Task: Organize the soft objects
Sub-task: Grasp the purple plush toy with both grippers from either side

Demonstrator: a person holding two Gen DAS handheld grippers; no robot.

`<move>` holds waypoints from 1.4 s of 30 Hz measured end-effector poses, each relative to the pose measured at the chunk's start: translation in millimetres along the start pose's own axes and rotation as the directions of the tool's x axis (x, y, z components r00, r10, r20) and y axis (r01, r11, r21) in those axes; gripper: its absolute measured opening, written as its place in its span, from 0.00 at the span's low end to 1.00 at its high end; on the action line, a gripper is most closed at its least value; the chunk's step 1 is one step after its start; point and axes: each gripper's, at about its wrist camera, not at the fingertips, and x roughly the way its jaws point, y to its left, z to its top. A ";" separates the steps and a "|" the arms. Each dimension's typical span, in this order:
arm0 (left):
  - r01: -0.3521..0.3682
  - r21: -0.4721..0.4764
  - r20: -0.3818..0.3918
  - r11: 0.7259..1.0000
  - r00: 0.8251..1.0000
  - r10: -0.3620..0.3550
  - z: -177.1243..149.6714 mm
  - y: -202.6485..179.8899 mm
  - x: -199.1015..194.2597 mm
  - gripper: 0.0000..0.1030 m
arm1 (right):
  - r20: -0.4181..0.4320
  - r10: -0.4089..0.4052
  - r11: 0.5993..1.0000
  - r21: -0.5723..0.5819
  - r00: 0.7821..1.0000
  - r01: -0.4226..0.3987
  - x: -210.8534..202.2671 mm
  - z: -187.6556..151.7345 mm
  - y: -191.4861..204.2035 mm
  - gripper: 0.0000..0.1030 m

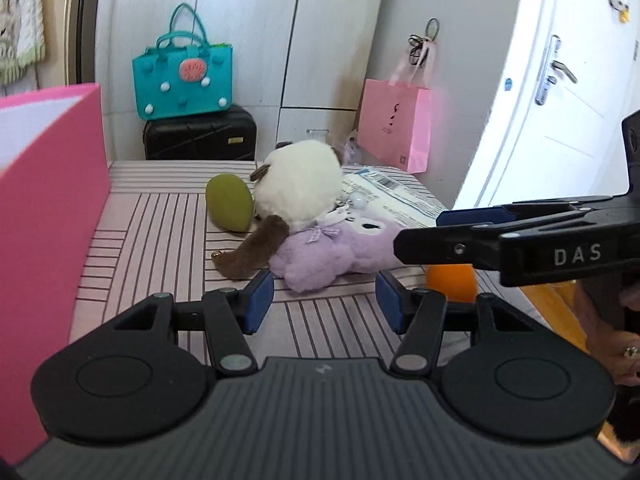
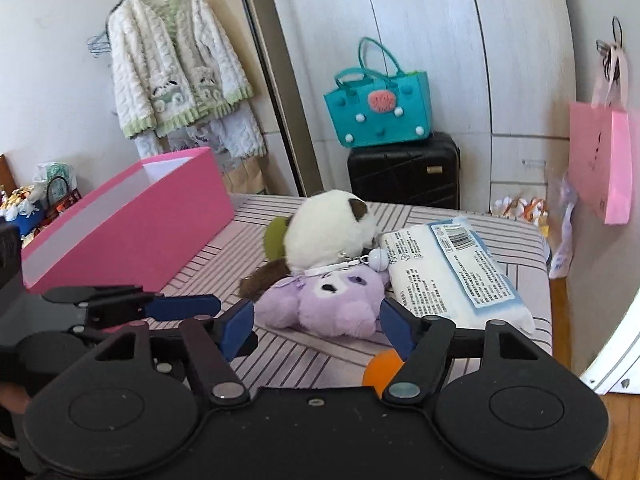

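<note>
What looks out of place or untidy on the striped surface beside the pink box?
The soft toys lie in a heap: the white plush leans over the purple plush, which lies on its back. An orange object sits at the near edge, partly hidden. The pink box shows nothing inside from here.

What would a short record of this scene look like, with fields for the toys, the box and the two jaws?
surface: striped table
toys: purple plush, white and brown plush leaning on it, green soft piece behind
other: wipes pack, orange ball
box: pink box, open, on the left
left gripper: jaws open, empty
right gripper: jaws open, empty, nearing purple plush
</note>
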 end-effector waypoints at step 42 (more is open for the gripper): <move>0.078 -0.267 -0.058 0.960 0.994 -0.097 8.8 31.2 22.9 0.27 | -0.098 -0.012 0.999 -0.048 0.995 0.007 50.4 -3.6 -7.9 0.48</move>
